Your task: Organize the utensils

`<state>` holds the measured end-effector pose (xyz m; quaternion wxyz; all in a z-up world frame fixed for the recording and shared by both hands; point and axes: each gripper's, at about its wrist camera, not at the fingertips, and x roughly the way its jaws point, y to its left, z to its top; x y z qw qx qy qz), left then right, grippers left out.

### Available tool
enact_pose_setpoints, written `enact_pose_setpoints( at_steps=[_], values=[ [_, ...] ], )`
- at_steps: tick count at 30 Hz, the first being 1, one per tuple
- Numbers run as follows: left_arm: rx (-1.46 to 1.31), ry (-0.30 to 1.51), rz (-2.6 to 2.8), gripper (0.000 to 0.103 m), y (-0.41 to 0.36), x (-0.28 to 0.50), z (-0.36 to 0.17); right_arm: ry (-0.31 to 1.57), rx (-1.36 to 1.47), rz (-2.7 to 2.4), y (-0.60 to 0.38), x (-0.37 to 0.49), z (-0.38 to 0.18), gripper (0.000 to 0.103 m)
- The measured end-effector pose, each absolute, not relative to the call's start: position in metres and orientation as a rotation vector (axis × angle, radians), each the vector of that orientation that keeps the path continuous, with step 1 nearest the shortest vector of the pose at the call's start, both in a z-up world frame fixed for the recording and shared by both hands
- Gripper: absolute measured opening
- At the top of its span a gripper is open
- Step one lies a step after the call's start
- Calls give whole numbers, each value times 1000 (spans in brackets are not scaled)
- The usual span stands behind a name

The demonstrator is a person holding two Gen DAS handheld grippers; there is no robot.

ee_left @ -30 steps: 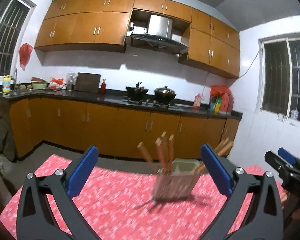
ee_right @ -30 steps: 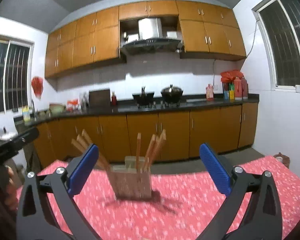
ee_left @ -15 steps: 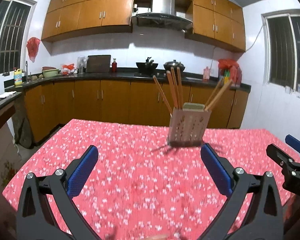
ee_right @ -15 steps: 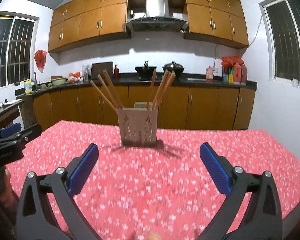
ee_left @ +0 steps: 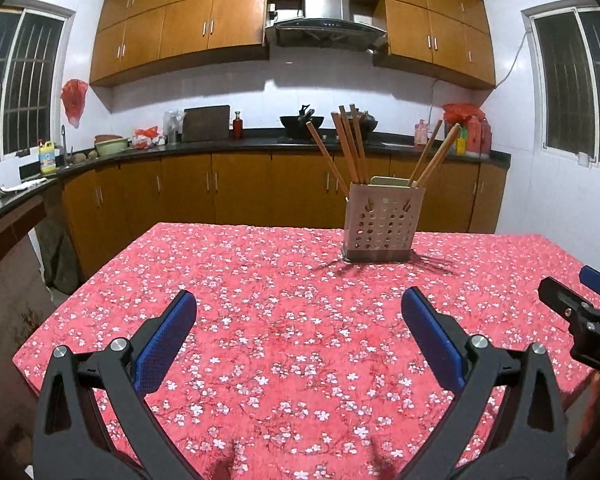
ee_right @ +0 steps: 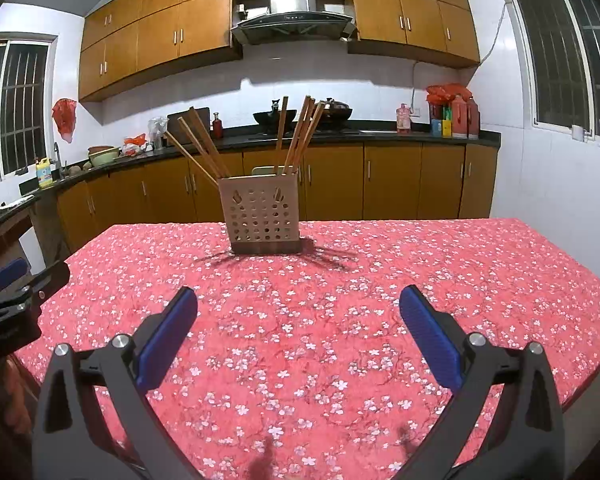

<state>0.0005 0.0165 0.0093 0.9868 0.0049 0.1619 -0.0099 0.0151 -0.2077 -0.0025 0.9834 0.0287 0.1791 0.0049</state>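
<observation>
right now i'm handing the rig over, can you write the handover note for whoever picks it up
Left claw: open, empty, hovering over the near part of the red floral tablecloth.
Right claw: open, empty, alongside it.
Perforated utensil holder stands upright toward the far side of the table, with wooden chopsticks leaning out in two groups, left and right.
Done: every chopstick in view is in the holder; none lies loose on the cloth.
Left: nothing obvious; perhaps check the table edges out of view.

holder on table, far side | chopsticks in holder | counter behind
</observation>
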Motion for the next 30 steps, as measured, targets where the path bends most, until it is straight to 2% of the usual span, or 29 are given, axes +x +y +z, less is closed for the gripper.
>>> enact_pose_setpoints(
  at_steps=[30],
  values=[
    [6, 331, -21, 101, 15, -4, 2, 366, 53, 2, -210, 11, -6, 99]
  ],
)
